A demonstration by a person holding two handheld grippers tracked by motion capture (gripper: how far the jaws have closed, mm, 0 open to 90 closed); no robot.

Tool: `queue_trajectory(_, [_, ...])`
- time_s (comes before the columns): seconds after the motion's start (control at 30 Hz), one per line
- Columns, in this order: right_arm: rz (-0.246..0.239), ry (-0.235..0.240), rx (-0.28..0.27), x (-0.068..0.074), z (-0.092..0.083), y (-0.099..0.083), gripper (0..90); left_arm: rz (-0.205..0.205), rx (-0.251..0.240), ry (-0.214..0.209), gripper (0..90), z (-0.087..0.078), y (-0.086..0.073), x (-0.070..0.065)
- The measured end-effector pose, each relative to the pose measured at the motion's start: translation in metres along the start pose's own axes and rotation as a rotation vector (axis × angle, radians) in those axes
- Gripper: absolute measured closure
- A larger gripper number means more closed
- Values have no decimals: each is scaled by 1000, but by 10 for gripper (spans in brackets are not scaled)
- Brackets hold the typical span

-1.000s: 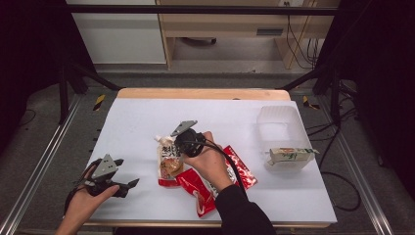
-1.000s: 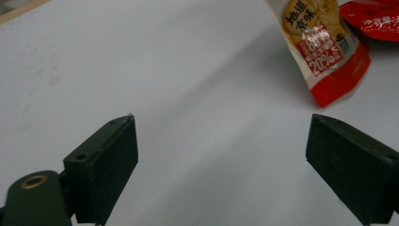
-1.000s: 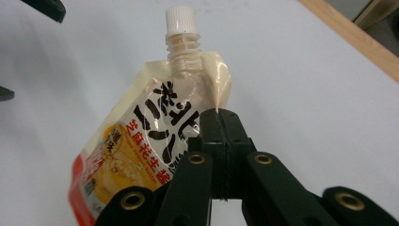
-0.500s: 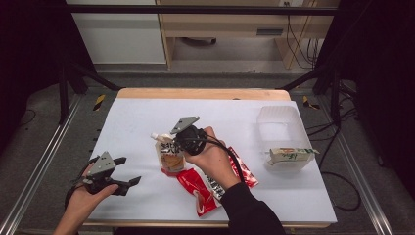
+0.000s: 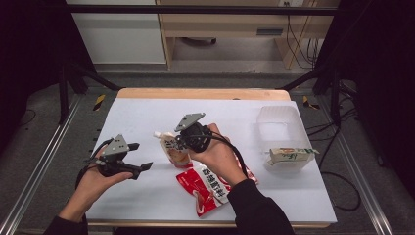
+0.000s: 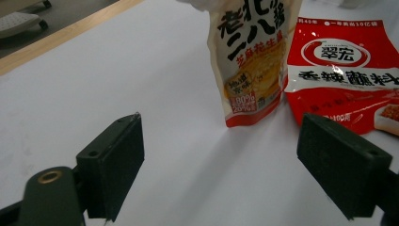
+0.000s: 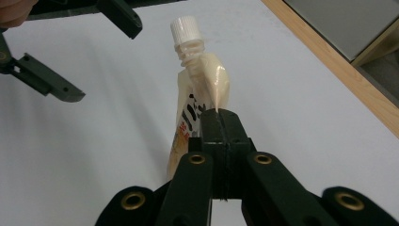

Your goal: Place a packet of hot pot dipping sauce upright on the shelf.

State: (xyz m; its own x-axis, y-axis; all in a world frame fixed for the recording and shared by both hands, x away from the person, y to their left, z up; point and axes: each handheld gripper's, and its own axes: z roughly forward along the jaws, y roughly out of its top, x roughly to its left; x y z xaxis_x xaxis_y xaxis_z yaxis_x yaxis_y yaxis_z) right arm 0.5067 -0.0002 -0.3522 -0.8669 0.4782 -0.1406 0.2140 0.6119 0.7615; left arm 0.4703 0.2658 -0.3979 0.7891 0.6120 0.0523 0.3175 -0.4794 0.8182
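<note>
Your left tool (image 5: 139, 169) hangs over the tabletop (image 5: 147, 117) at about 8 o'clock, its jaws spread wide with nothing between them; they have just been closing a little. At the center, your right tool (image 7: 217, 117) is clenched on the upper edge of the cream spouted pouch (image 5: 172, 147), which hangs upright, its white cap (image 7: 184, 24) on top. The red sauce packet (image 5: 210, 183) lies just beside it toward 5 o'clock. At 3 o'clock a clear plastic container (image 5: 279, 120) stands, with a small carton (image 5: 291, 155) near it.
</note>
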Motion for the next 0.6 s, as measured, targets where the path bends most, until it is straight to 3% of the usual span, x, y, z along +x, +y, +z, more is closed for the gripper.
queue_trajectory(0.3, [-2, 15, -8, -1, -3, 3, 900, 43, -1, 2, 215, 4, 25, 3])
queue_trajectory(0.6, [-31, 42, -3, 5, -4, 10, 900, 28, -17, -28, 309, 14, 40, 13])
